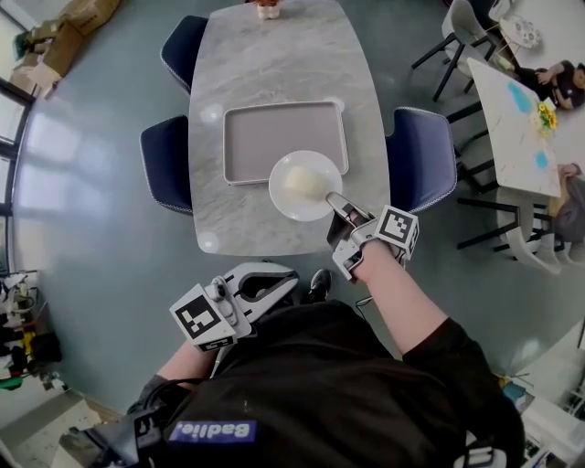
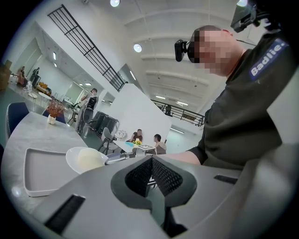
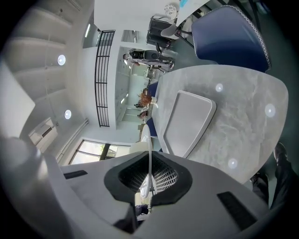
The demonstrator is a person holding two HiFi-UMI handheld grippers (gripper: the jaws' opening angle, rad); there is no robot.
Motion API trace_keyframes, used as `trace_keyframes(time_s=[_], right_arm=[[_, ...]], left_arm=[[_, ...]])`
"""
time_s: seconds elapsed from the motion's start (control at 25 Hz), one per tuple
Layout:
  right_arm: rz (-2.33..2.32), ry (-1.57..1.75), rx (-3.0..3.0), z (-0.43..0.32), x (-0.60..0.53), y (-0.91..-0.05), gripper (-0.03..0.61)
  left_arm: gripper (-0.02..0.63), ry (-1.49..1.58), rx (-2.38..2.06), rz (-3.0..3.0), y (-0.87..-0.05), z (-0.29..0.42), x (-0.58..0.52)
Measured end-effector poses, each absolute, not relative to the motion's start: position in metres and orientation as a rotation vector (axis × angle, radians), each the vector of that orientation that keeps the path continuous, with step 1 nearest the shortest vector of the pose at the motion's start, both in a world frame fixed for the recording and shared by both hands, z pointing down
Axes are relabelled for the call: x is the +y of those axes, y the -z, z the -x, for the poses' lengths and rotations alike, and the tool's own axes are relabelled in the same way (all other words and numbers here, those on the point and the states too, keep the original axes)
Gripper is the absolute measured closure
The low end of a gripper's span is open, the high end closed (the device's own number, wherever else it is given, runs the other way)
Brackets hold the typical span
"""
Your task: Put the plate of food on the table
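Note:
A white plate (image 1: 285,203) with a pale mound of food (image 1: 307,183) lies over the near right corner of the grey tray (image 1: 265,137) on the marble table (image 1: 274,55). My right gripper (image 1: 336,203) is shut on the plate's near right rim. In the right gripper view that rim (image 3: 150,154) runs edge-on between the pads of the right gripper (image 3: 149,175). My left gripper (image 1: 291,279) hangs by my body, below the table's near edge, shut and empty. The left gripper view shows the left gripper (image 2: 152,170) pointing past the plate (image 2: 74,156) and tray (image 2: 42,170).
Dark blue chairs stand at the table's left (image 1: 167,164), far left (image 1: 187,46) and right (image 1: 422,155). A small jar (image 1: 267,9) stands at the table's far end. A second table (image 1: 512,119) with seated people is at the right.

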State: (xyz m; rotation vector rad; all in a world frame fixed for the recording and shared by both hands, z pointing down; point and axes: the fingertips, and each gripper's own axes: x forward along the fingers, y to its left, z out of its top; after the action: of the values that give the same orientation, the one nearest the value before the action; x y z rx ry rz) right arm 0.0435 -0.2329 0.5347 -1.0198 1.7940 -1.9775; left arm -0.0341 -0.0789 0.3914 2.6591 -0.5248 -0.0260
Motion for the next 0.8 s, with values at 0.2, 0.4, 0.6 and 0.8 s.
trace_keyframes(time_s=[0.2, 0.4, 0.6, 0.8], right_arm=[[1.056, 1.982, 1.784, -0.039, -0.258, -0.557, 0.560], [1.079, 1.988, 1.768, -0.028, -0.294, -0.585, 0.560], [1.105, 1.986, 1.784, -0.024, -0.312, -0.608, 0.560], [1.133, 2.006, 1.769, -0.020, -0.327, -0.633, 0.560]], left_arm=[[0.607, 0.064, -0.518, -2.651, -0.393, 0.041, -0.091], [0.607, 0.025, -0.551, -2.618, -0.409, 0.063, -0.111], [0.607, 0.054, -0.598, -2.580, -0.410, 0.075, -0.111], [0.607, 0.050, -0.629, -2.552, -0.416, 0.080, -0.110]])
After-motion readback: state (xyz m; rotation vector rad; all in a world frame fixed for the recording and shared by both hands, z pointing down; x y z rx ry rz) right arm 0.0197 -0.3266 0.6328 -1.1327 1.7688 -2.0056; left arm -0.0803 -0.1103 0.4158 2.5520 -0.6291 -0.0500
